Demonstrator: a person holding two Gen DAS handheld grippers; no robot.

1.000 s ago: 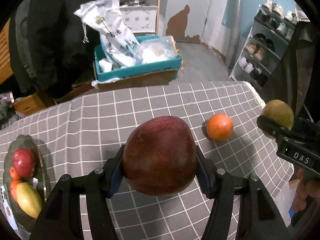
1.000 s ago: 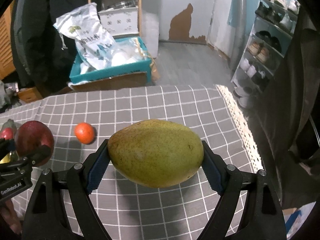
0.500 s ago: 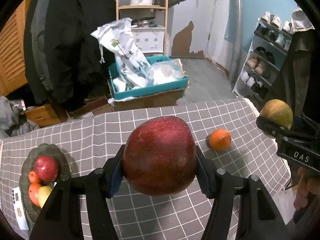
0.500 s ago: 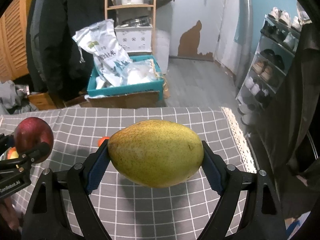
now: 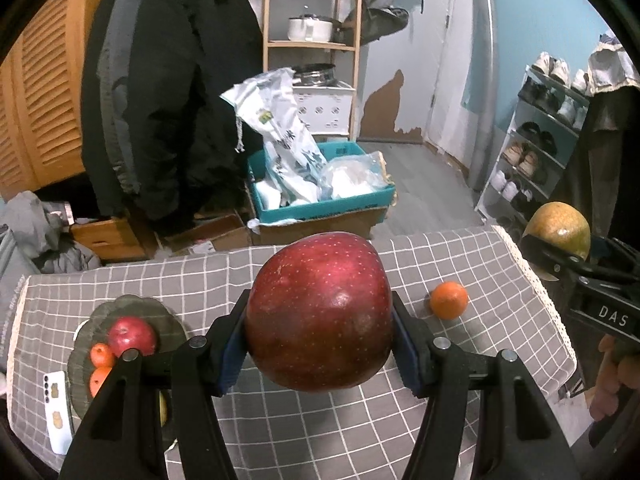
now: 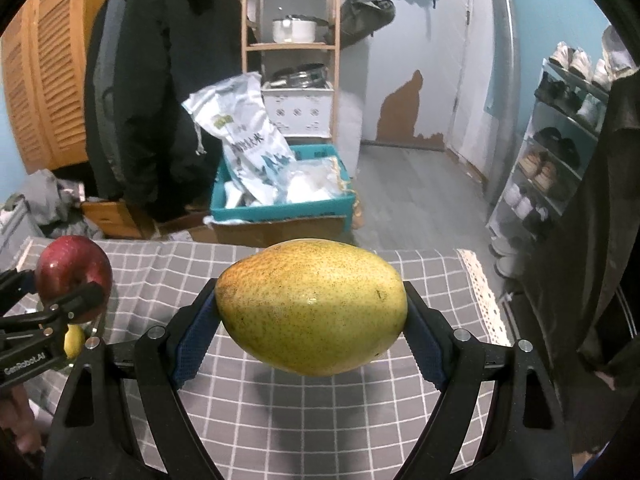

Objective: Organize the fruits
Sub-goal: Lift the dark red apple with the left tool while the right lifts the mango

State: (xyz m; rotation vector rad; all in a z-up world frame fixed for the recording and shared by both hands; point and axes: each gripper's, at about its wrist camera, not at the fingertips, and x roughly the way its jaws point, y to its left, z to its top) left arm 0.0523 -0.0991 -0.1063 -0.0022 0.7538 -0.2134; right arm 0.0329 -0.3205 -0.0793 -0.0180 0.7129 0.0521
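Observation:
My left gripper (image 5: 320, 336) is shut on a big dark red apple (image 5: 320, 312), held above the grey checked tablecloth (image 5: 320, 432). My right gripper (image 6: 312, 320) is shut on a yellow-green mango (image 6: 312, 306), also lifted off the cloth. Each gripper shows at the edge of the other's view: the mango (image 5: 558, 228) at the right, the apple (image 6: 74, 272) at the left. A dark plate (image 5: 160, 312) at the table's left holds a red apple (image 5: 130, 334), small oranges (image 5: 101, 354) and a yellow fruit. One orange (image 5: 449, 299) lies loose on the cloth at the right.
A white phone (image 5: 56, 412) lies by the plate. Past the table's far edge stand a teal box (image 5: 320, 206) with bags, a wooden shelf (image 5: 312, 44), a hanging black coat (image 5: 160, 100) and a shoe rack (image 5: 540, 152) at the right. A hand (image 5: 612, 380) grips the right tool.
Both grippers have risen with their fruit and tilted up, so more of the room and the whole plate show. The loose orange now sits lower and farther in view.

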